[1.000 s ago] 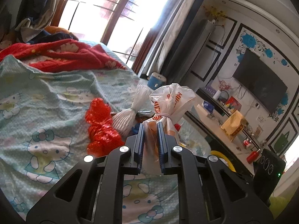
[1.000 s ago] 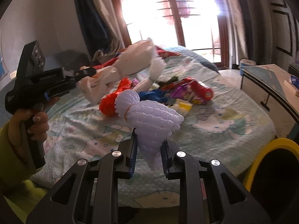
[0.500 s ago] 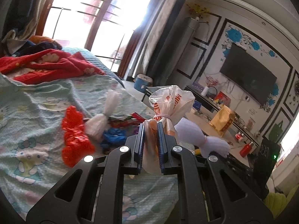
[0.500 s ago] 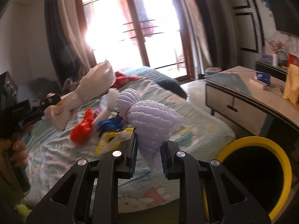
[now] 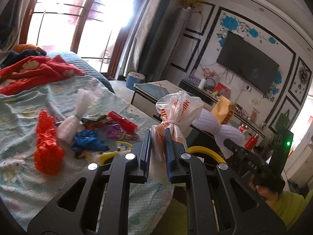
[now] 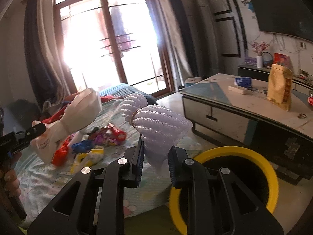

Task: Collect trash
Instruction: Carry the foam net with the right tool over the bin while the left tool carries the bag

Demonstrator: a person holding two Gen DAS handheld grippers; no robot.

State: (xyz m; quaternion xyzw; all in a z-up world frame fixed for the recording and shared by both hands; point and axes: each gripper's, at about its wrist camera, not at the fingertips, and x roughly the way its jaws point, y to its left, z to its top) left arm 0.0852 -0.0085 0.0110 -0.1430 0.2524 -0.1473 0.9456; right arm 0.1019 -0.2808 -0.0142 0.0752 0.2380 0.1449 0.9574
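My left gripper [image 5: 157, 152] is shut on a tied white plastic bag with orange print [image 5: 177, 109], held in the air past the bed's edge; that bag also shows in the right wrist view [image 6: 76, 117]. My right gripper [image 6: 155, 158] is shut on a tied bundle of white foam netting [image 6: 156, 121], held just left of a yellow-rimmed black bin [image 6: 272, 178]. The netting [image 5: 221, 129] and the bin's rim [image 5: 205, 150] also show in the left wrist view. Loose trash lies on the bed: a red net bundle [image 5: 47, 148], a small tied clear bag [image 5: 76, 117], blue plastic [image 5: 88, 141], a red wrapper [image 5: 123, 121].
The bed with a cartoon-cat sheet [image 5: 23, 101] fills the left; a red blanket [image 5: 35, 72] lies at its far end. A low white coffee table [image 6: 244, 105] with a yellow paper bag [image 6: 279, 88] stands right of the bin. A TV [image 5: 246, 62] hangs on the wall.
Both grippers have swung right, away from the bed toward the bin, each still holding its bundle. The bin has come further into the right wrist view.
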